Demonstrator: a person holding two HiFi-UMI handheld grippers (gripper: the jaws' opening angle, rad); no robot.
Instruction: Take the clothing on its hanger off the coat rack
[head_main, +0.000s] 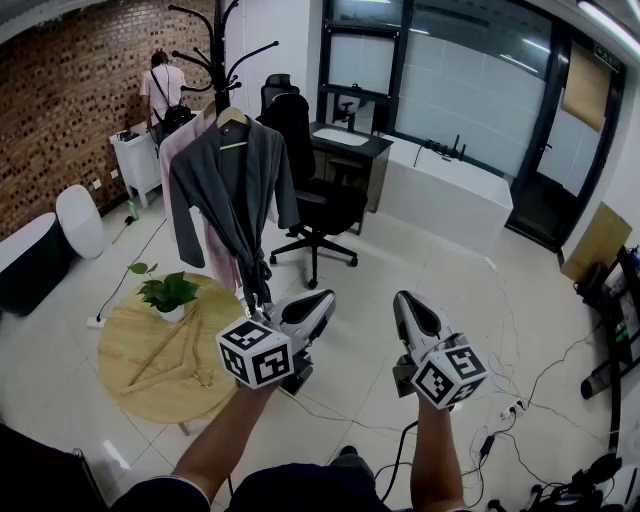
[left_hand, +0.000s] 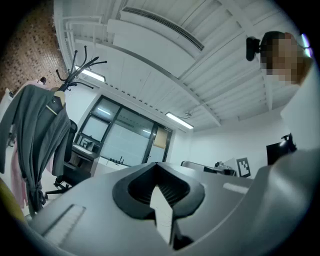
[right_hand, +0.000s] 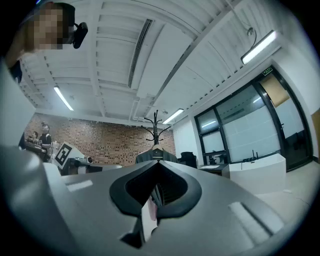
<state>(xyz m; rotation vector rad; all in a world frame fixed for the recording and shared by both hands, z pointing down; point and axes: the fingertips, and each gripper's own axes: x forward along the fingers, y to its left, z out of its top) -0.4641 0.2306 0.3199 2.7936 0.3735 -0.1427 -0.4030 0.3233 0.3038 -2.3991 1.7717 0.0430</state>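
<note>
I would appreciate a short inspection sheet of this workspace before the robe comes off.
Surface: pale tiled floor; round wooden table at left.
Job's things: grey robe on a wooden hanger, hung on the black coat rack; pink garment behind.
Clutter: potted plant and spare hanger on the table.
Grippers: left gripper and right gripper shut, empty, short of the robe.
Cables: power strip and loose cables on the floor at right.
Surroundings: black office chair, brick wall, a person by a white cabinet.

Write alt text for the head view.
A grey robe on a wooden hanger hangs from a black coat rack, untouched. In front, the left gripper and right gripper, both shut and empty, are held short of it.
</note>
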